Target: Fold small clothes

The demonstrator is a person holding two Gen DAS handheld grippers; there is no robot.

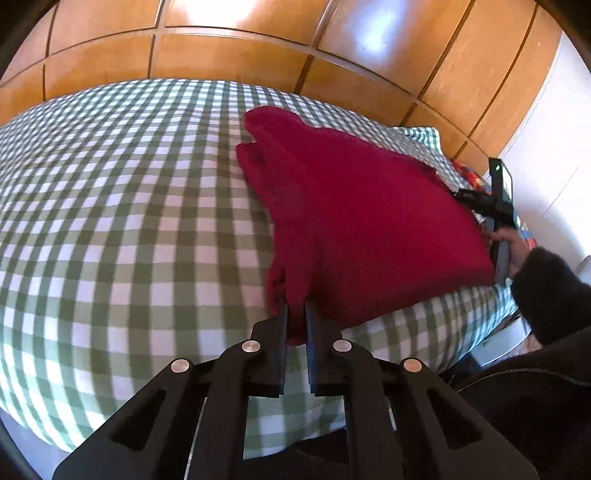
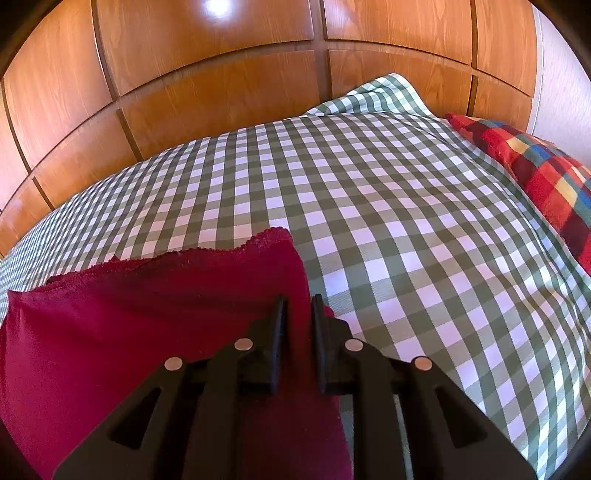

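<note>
Presently the red cloth (image 1: 362, 221) lies on the bed (image 1: 110, 221), stretched between both tongs: left tongs (image 1: 296, 314) clenched on its near-left corner, right tongs (image 2: 298, 314) clenched on its right edge, its long axis running straight between them.

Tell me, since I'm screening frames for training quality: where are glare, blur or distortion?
Left wrist: glare on the wooden panels, motion blur on the red garment, fisheye bulging the checked bedcover. Right wrist: sharper, one small glare spot up top, same bulge.
</note>
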